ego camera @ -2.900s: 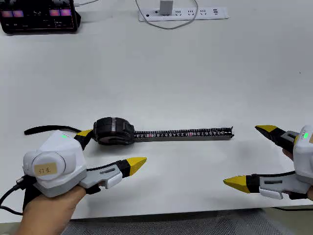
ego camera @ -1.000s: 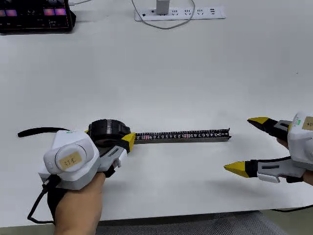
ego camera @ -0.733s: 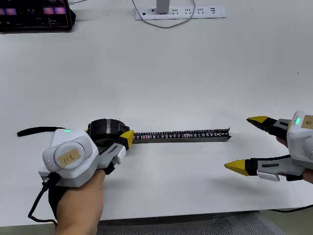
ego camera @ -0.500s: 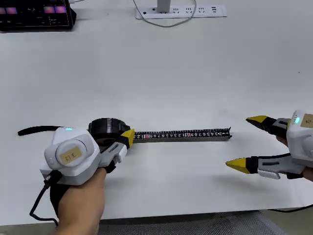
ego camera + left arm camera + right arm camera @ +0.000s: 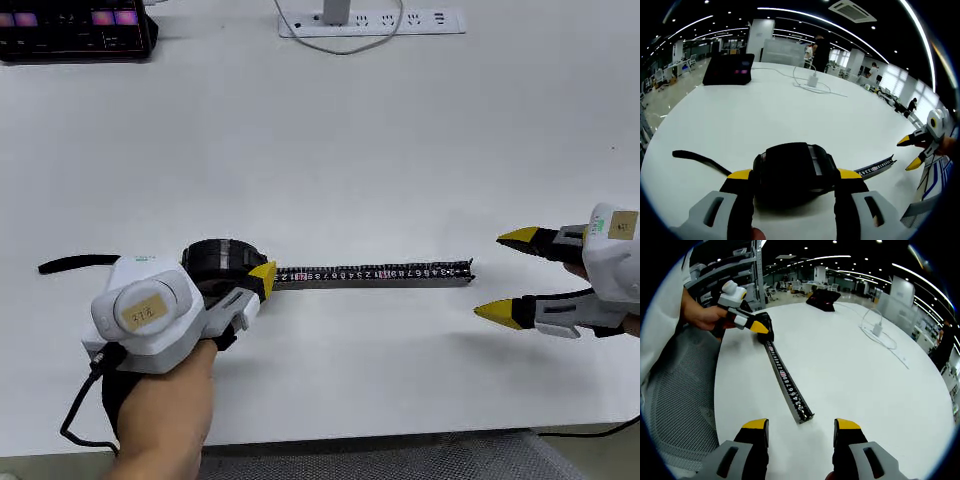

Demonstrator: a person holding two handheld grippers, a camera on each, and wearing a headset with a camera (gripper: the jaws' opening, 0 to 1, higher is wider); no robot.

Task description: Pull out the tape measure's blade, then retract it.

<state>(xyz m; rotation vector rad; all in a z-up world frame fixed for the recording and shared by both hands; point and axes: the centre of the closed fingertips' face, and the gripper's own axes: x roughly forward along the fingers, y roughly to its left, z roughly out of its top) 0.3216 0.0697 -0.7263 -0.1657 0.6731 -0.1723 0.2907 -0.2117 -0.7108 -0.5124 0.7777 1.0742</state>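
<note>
The left hand-held gripper (image 5: 795, 175) is pinching the black case of the tape measure (image 5: 222, 262) at lower left of the head view; the right hand-held gripper (image 5: 505, 273) is hovering spread at the right edge, just past the blade (image 5: 375, 273), touching nothing; the blade is lying pulled out on the worktop (image 5: 330, 150), so retracting is probably what is remaining; a strap (image 5: 75, 264), a power strip (image 5: 372, 22) and a dark device (image 5: 75, 30) are lying clear of the blade.

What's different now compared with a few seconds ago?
The left gripper moved forward and closed on the tape measure. The right gripper rose level with the end of the blade and narrowed its jaws, without touching it. The blade stays pulled out and has not moved.
</note>
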